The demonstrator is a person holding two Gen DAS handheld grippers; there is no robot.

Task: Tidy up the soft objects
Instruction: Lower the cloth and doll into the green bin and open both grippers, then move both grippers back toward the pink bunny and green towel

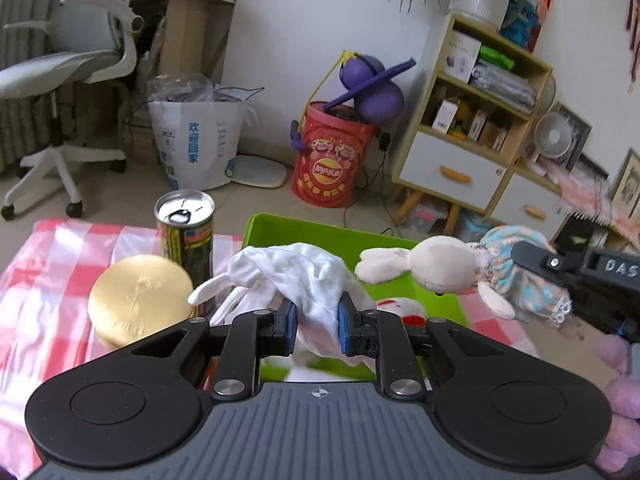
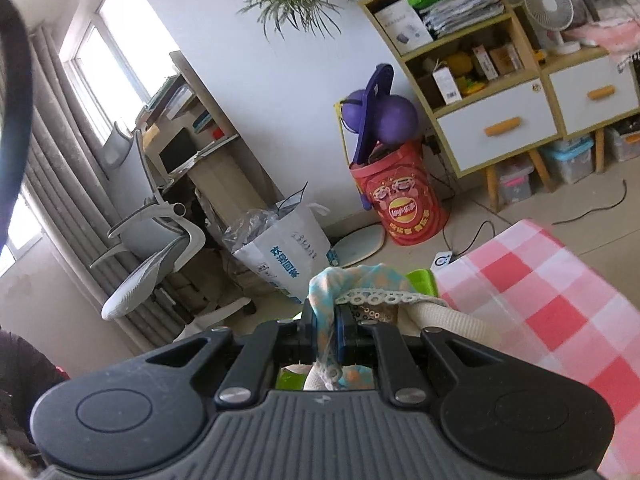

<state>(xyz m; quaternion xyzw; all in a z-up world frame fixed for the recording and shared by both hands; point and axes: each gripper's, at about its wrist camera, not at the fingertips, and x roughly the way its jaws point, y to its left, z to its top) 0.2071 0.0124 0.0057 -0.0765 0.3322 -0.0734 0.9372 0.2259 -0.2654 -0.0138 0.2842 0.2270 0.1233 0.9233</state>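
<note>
My left gripper (image 1: pixel 317 322) is shut on a white cloth glove (image 1: pixel 296 276) and holds it over the near edge of a green bin (image 1: pixel 320 232). A small white and red plush (image 1: pixel 402 308) lies inside the bin. My right gripper (image 2: pixel 327 334) is shut on the blue patterned dress (image 2: pixel 352 280) of a cream rabbit doll (image 1: pixel 444 266). In the left wrist view the right gripper (image 1: pixel 536 260) holds the doll in the air over the bin's right side. A corner of the bin (image 2: pixel 420 280) shows in the right wrist view.
A drink can (image 1: pixel 186 232) and a gold round tin (image 1: pixel 140 298) stand left of the bin on the red-checked cloth (image 1: pixel 60 280). A pink plush (image 1: pixel 620 400) lies at the right edge. Beyond the table are a red barrel (image 1: pixel 332 160), a shelf cabinet (image 1: pixel 472 120) and an office chair (image 1: pixel 72 68).
</note>
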